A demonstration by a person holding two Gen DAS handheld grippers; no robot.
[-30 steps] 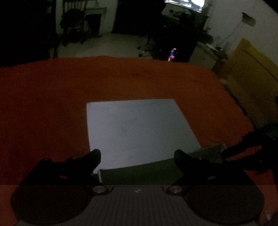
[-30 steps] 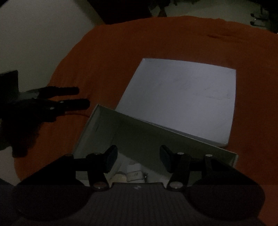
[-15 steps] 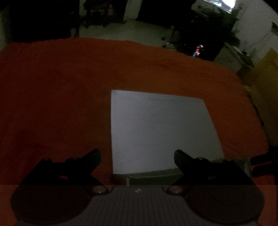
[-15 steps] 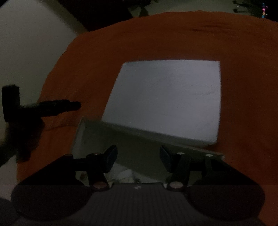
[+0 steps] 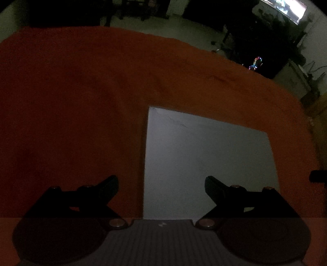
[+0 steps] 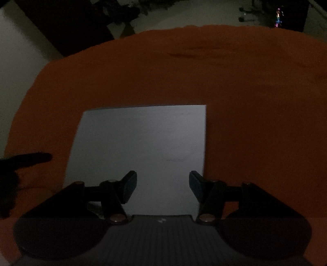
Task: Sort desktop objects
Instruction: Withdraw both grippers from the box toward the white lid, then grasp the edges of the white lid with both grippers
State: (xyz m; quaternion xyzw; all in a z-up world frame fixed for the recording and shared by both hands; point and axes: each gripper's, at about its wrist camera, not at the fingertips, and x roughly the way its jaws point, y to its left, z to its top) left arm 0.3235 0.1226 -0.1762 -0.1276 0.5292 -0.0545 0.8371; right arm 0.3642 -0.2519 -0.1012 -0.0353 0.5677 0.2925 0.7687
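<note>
Item 1. Bench (image 5: 71, 106): covered by an orange-red cloth (image 6: 255, 98), dimly lit; a shallow crease in the cloth lies beyond the lid.

Item 2. Lid (image 5: 204, 159): flat white square panel lying on the cloth, right of centre in the left wrist view and centred low in the right wrist view (image 6: 143, 147). Faint scuff marks near its far left corner. Whether it is a box lid or a board cannot be told from these views. No other desktop object is visible on the cloth.

Item 3. Left gripper (image 5: 161, 184): jaws wide apart, holding nothing. Its left finger hangs over bare cloth beside the lid's left edge; its right finger hangs over the lid's near part. Seen from the right wrist, a dark finger (image 6: 34, 158) of it pokes in at the left, beside the lid and apart from it.

Item 4. Right gripper (image 6: 162, 184): jaws parted, holding nothing, over the lid's near edge; its right finger stands at the lid's right edge. A dark tip (image 5: 318, 177) shows at the right border of the left wrist view, beyond the lid.

Item 5. Surroundings beyond the bench: pale floor (image 5: 184, 30), dark furniture, a small multicoloured light (image 5: 256, 63), a bright screen (image 5: 286, 8) at upper right. Nothing stands between either gripper and the lid.
</note>
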